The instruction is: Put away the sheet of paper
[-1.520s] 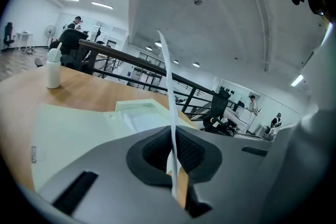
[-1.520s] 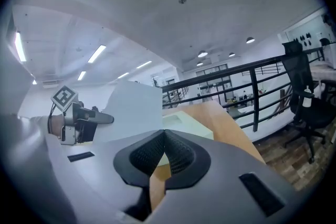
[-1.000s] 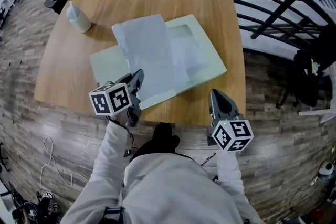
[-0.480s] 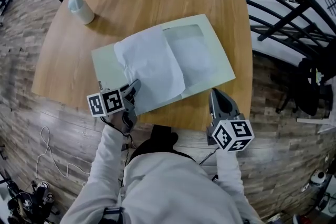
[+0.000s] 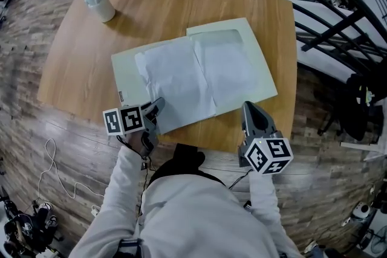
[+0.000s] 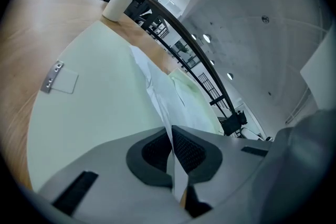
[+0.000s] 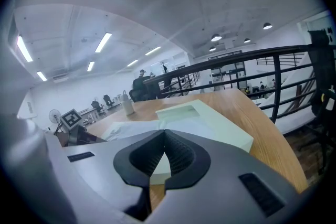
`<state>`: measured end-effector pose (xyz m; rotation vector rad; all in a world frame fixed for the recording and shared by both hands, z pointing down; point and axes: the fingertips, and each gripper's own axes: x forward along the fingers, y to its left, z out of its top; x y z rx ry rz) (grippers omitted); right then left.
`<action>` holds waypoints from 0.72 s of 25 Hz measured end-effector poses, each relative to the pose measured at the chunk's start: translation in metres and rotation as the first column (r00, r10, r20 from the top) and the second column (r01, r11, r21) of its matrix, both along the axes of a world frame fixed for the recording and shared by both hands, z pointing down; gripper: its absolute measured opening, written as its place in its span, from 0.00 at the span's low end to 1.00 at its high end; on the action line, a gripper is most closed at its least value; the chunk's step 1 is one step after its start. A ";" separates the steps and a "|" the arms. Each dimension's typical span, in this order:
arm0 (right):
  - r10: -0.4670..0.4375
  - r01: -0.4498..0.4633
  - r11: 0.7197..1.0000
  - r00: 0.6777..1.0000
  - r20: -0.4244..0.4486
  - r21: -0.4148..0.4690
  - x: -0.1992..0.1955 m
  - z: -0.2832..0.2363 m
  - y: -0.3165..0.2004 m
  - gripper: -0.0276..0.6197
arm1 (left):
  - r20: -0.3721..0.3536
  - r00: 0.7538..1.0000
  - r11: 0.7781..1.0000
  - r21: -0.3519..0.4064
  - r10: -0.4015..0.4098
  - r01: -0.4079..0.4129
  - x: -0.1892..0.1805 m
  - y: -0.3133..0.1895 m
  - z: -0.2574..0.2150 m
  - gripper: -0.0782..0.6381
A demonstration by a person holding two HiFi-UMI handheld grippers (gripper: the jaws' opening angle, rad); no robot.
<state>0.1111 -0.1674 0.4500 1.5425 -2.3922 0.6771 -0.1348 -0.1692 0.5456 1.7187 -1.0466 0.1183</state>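
Paper [image 5: 175, 81] lies flat across open pale-green case [image 5: 128, 69] mid-desk [image 5: 175, 3], covering lid half and part of tray half. L hand-held gripper [image 5: 158, 107] clamped on paper's near corner, sheet edge pinched btwn pads, at case's front edge. R hand-held gripper [image 5: 249, 110] closed, nothing in it, at desk's near edge, right of case, not touching it. Bottle [image 5: 100, 4] at far-left corner.

From the head, looks steeply down on the tabletop [image 5: 181, 3]; in both gripper views, skims low and close, sharing the bottle [image 6: 118, 5].
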 end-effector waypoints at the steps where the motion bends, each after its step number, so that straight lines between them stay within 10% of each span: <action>1: -0.001 0.001 1.000 1.000 0.000 -0.001 0.000 0.001 -0.002 0.09 | -0.002 1.000 1.000 -0.001 0.001 -0.001 0.001 -0.001 0.001 0.13; 10: 0.000 0.000 1.000 1.000 -0.001 0.000 -0.006 0.001 -0.005 0.08 | -0.043 0.999 1.000 0.005 0.017 -0.016 0.006 -0.004 0.001 0.13; 18: 0.023 -0.023 1.000 1.000 -0.004 -0.012 -0.002 0.005 -0.009 0.08 | -0.119 0.991 0.987 0.155 0.054 -0.035 0.017 -0.012 -0.028 0.13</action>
